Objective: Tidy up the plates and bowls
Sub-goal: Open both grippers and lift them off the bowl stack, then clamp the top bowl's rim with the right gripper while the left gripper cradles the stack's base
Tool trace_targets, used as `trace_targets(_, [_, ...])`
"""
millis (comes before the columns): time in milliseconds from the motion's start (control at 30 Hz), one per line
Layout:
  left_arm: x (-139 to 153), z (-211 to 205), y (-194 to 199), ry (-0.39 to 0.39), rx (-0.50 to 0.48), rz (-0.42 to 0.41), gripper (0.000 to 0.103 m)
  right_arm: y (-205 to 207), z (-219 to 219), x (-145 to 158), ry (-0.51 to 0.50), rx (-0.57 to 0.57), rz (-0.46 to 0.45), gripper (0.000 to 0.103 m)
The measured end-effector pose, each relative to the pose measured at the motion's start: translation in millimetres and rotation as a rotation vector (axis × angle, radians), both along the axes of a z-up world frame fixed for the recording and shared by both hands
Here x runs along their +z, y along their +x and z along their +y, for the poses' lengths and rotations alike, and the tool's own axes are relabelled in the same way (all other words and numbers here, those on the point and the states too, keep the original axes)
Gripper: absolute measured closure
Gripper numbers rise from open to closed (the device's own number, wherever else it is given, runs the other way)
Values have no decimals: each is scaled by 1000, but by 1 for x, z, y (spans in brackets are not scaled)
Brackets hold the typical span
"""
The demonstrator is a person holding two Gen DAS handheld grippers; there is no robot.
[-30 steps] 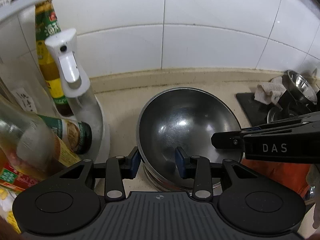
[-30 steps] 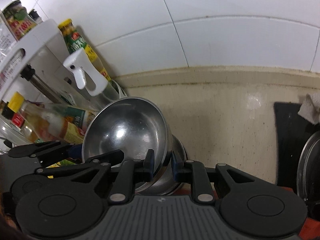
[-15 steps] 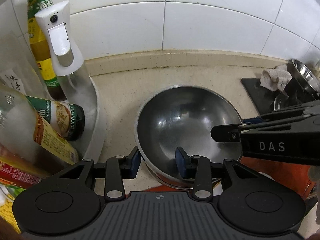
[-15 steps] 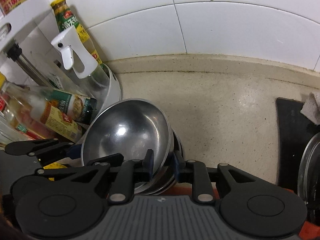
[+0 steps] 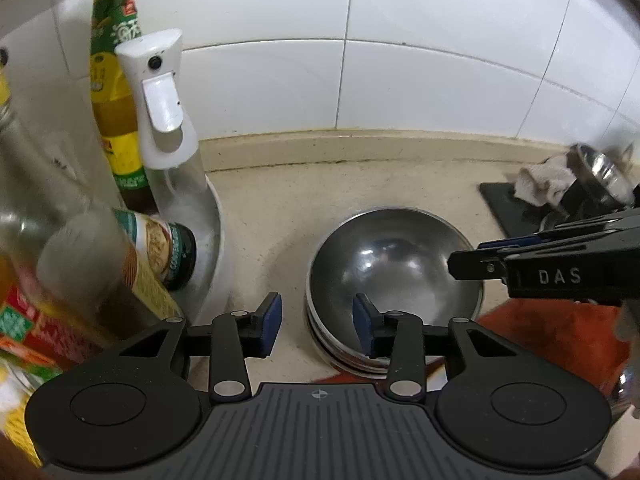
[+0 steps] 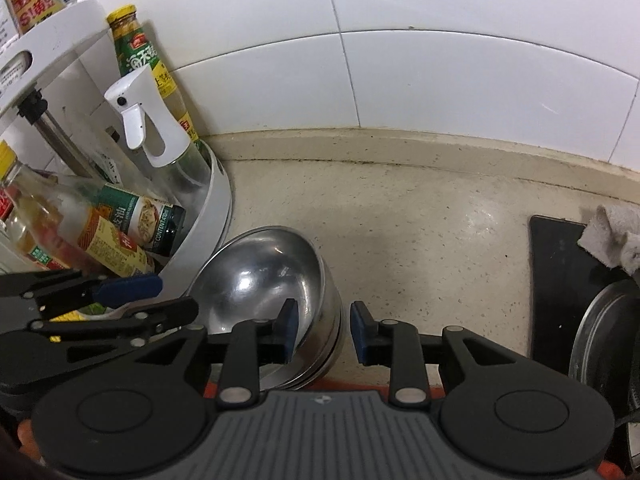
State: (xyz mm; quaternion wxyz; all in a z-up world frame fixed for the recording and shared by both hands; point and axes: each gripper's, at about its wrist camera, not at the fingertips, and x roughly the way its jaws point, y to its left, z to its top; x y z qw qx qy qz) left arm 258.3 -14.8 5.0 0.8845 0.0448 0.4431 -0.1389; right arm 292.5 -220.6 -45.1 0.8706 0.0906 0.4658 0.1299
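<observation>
Both grippers, left (image 5: 316, 326) and right (image 6: 323, 332), are opening off the rim of the nested steel bowls (image 5: 394, 276), stacked at 3 o'clock of the bottle rack (image 6: 218, 216); plates unseen, apparently left.

Tight on your left, open counter on your right

The stack of steel bowls (image 5: 394, 268) sits just beside the white rack (image 5: 216, 232) of bottles, so you have only a thin strip of counter (image 6: 420, 232) between them; the spray bottle (image 5: 168, 120) and a lying green-capped bottle (image 5: 176, 254) crowd that side. Behind the bowls the counter runs bare to the tiled wall (image 5: 440, 80). To the right it stays free as far as the black mat (image 6: 560, 280) with a rag (image 6: 612, 240) and a dark pan (image 6: 600, 332). Your right gripper (image 6: 320, 330), jaws opening, straddles the bowls' right rim; your left gripper (image 5: 316, 326), also opening, straddles the left rim.
</observation>
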Motion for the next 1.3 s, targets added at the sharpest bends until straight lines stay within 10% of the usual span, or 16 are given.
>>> trace_targets(700, [-39, 15, -59, -80, -139, -93, 26, 0, 2, -14, 101, 19, 24, 53])
trace_targets(1300, [-75, 10, -22, -183, -207, -75, 19, 21, 14, -27, 94, 56, 33, 49])
